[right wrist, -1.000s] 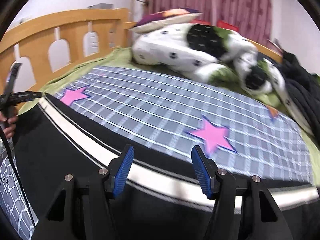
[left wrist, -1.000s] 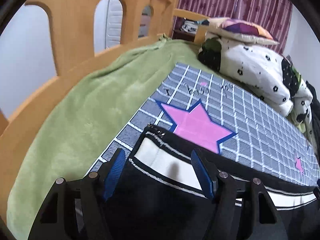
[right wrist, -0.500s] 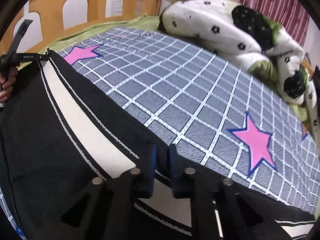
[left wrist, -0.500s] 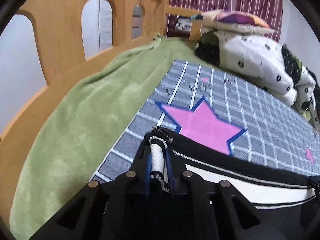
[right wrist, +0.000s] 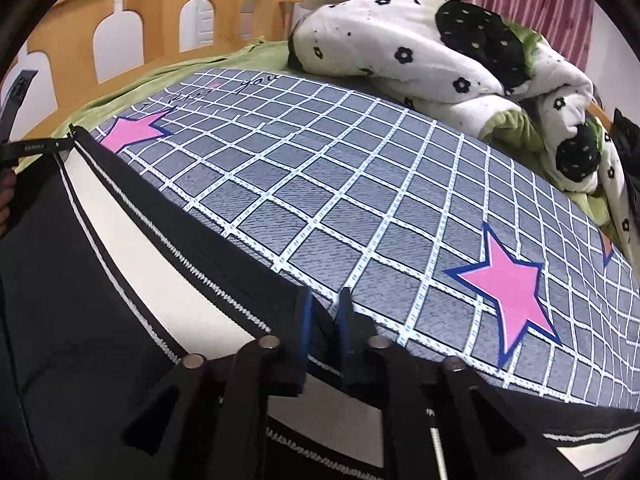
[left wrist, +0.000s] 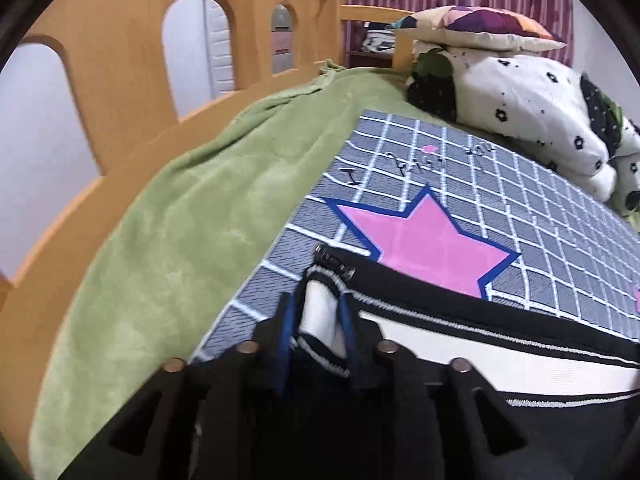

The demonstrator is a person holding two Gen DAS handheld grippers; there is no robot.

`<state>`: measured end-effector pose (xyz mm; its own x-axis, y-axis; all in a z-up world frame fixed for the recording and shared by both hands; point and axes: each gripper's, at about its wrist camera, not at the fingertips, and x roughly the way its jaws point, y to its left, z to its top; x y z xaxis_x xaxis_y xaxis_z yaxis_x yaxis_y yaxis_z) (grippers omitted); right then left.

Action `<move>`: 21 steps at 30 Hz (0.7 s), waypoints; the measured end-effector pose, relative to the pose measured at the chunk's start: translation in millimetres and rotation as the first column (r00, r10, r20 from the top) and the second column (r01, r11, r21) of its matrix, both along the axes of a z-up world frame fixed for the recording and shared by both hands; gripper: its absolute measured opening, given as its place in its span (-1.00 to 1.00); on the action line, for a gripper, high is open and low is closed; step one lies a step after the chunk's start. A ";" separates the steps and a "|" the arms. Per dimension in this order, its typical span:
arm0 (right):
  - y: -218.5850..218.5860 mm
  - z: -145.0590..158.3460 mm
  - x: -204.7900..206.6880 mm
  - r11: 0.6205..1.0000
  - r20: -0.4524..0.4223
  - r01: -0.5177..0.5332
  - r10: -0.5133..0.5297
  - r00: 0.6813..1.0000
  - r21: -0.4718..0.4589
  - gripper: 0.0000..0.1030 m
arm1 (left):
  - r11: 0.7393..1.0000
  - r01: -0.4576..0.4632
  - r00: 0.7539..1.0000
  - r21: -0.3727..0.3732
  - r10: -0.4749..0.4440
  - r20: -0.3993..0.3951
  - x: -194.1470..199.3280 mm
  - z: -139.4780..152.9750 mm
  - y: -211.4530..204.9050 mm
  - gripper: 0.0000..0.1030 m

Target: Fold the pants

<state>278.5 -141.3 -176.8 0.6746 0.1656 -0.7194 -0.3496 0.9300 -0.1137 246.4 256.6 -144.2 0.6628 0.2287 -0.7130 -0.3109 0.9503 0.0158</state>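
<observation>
Black pants with a broad white side stripe lie across the near part of a grey checked blanket. My left gripper pinches the bunched corner of the stripe by a metal zip end. Its jaws are opening slightly, but the cloth stays pressed between the blue pads. My right gripper holds a fold of the pants' black edge. Its jaws are easing open too, and the fabric is still between them. In the right wrist view the pants stretch left to the left gripper's finger.
A green sheet and a wooden bed rail lie on the left. A rolled white duvet with black flowers and a pillow sit at the far end. Pink stars mark the blanket. A hand shows at the left edge.
Both grippers went from wide open over the pants' edge to closed on it. The right one came down and forward. The left jaws now stand a little wider than half a second ago.
</observation>
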 end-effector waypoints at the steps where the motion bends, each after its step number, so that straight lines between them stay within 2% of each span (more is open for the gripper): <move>1: -5.3 3.9 -2.2 1.000 -0.004 0.015 -0.015 1.000 0.002 -0.63 | 1.000 -0.008 1.000 0.011 0.008 -0.001 -2.0 2.8 -0.8 -0.40; 2: -13.1 8.8 -5.9 0.999 -0.006 0.036 -0.036 0.999 0.002 -0.63 | 1.000 -0.007 1.000 0.023 0.007 0.004 -4.5 7.1 -3.0 -0.36; 4: -48.2 24.0 -21.8 0.992 0.018 0.128 -0.129 0.992 0.018 -0.50 | 0.999 0.017 0.999 0.028 -0.018 0.030 -8.3 16.8 -7.9 -0.24; 6: -86.0 32.8 -35.3 0.972 0.063 0.228 -0.231 0.971 0.050 -0.36 | 0.999 0.048 0.997 -0.003 -0.048 0.066 -11.7 24.9 -13.1 0.34; 7: -105.3 32.4 -38.4 0.960 0.070 0.271 -0.276 0.959 0.063 -0.33 | 0.997 0.070 0.994 -0.033 -0.067 0.082 -13.1 26.8 -16.1 0.41; 8: -117.0 29.7 -37.9 0.954 0.061 0.294 -0.297 0.953 0.061 -0.33 | 0.995 0.087 0.993 -0.057 -0.082 0.086 -13.3 26.0 -19.3 0.41; 9: -136.1 19.3 -31.9 0.944 0.016 0.328 -0.329 0.944 0.046 -0.33 | 0.993 0.099 0.993 -0.067 -0.093 0.075 -11.9 23.2 -22.0 0.41; 11: -159.3 -5.7 -17.9 0.931 -0.056 0.364 -0.363 0.930 0.002 -0.37 | 0.992 0.108 0.994 -0.069 -0.107 0.019 -4.6 9.6 -26.5 0.41; 12: -168.5 -13.9 -13.8 0.937 -0.070 0.347 -0.345 0.936 0.028 -0.37 | 0.993 0.105 0.994 -0.056 -0.105 -0.005 -1.4 0.8 -28.1 0.41; 14: -183.0 -12.5 -12.1 0.921 -0.062 0.371 -0.366 0.929 0.121 -0.37 | 0.995 0.096 0.993 0.003 -0.095 -0.063 4.2 -15.5 -32.6 0.41; 16: -189.6 -12.7 -7.5 0.891 -0.065 0.441 -0.437 0.897 0.110 -0.42 | 0.992 0.110 0.991 0.065 -0.104 -0.078 3.8 -18.1 -41.1 0.41; 17: -190.1 -13.4 -6.3 0.887 -0.068 0.450 -0.445 0.893 0.105 -0.42 | 0.990 0.112 0.992 0.083 -0.106 -0.071 1.3 -15.2 -44.8 0.41; 21: -185.8 -0.9 -20.3 0.874 -0.035 0.480 -0.478 0.877 0.072 -0.37 | 0.991 0.128 0.991 0.033 -0.126 -0.045 -16.6 -2.4 -49.8 0.41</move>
